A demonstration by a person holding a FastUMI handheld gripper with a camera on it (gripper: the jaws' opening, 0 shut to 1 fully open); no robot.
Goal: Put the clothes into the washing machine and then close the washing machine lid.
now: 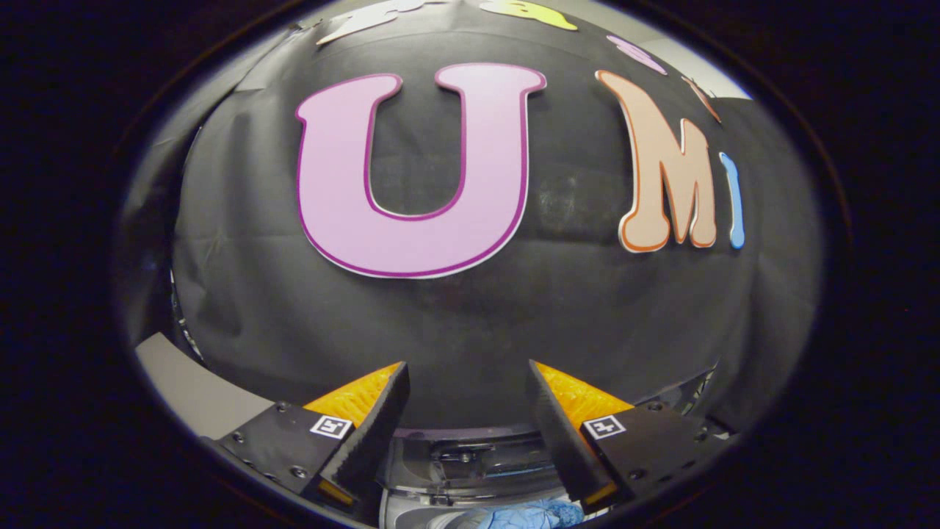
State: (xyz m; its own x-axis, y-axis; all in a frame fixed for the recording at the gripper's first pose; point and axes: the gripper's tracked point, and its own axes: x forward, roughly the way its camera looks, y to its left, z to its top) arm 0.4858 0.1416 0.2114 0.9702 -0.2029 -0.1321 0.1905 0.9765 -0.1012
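Gripper view: gripper point(467, 382) held high, fingers spread apart, nothing between them. Washing machine point(470, 463) at 6 o'clock, below the fingertips, lid up. Blue clothes point(540, 514) lower still, toward 5 o'clock, under the right finger.

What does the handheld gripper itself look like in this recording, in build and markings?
The gripper has two wedge-shaped fingers tapering to points, with serrated inner edges. Each is mounted on a dark angular block fastened with visible screws. Each block carries a small square black-and-white marker tag. The fingers stand apart.
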